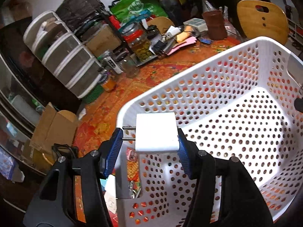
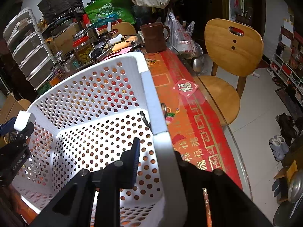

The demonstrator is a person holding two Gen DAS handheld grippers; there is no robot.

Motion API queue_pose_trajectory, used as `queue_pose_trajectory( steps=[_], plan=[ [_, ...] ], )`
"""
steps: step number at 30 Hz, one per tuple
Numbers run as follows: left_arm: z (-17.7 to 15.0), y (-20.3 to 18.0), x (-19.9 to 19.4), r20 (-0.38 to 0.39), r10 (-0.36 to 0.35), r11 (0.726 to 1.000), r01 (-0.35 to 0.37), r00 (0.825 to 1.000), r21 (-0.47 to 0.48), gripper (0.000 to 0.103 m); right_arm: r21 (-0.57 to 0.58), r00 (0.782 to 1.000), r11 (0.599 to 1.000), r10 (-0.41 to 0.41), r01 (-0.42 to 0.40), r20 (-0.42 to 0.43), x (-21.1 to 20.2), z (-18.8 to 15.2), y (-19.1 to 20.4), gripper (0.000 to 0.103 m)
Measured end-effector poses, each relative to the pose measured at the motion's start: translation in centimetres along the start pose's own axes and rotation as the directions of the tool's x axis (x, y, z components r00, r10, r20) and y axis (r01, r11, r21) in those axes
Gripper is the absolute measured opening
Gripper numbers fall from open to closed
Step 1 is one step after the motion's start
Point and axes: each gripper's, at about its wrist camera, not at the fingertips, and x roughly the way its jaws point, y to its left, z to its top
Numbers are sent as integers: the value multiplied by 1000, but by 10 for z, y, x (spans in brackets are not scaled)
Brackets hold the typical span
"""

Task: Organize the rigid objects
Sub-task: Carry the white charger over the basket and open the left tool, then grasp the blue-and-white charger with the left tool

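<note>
Two blue-padded fingers of the left gripper (image 1: 149, 141) clamp a white plastic plug-in charger block (image 1: 157, 132), prongs pointing to nine o'clock, held above the near rim of the white perforated plastic laundry basket (image 1: 246, 43). The right gripper (image 2: 157, 151) straddles and pinches that basket's right wall. Beyond, at twelve o'clock, stands a brown ceramic mug (image 2: 154, 37).

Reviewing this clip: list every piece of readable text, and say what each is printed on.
"CenRobot.AI", roughly: side of the left tongs, small print.
"福": red diamond sticker on the table.
"福" repeated: red tablecloth border.
Green bag print: too blurred.
White charger, white basket: no text.
</note>
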Motion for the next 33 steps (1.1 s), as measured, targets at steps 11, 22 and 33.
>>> queue_pose_trajectory(
  steps=[11, 22, 33],
  plan=[
    [-45, 112, -43, 138, -45, 980, 70, 989, -187, 102, 0, 1000, 1000, -7, 7, 2, 0, 0, 1, 21],
    [-162, 240, 54, -39, -92, 926, 71, 995, -371, 102, -2, 1000, 1000, -19, 19, 8, -3, -1, 1, 21],
    [-195, 245, 128, -105, -237, 894, 175, 966, -412, 102, -1, 999, 999, -40, 40, -2, -2, 2, 1, 21]
  ],
)
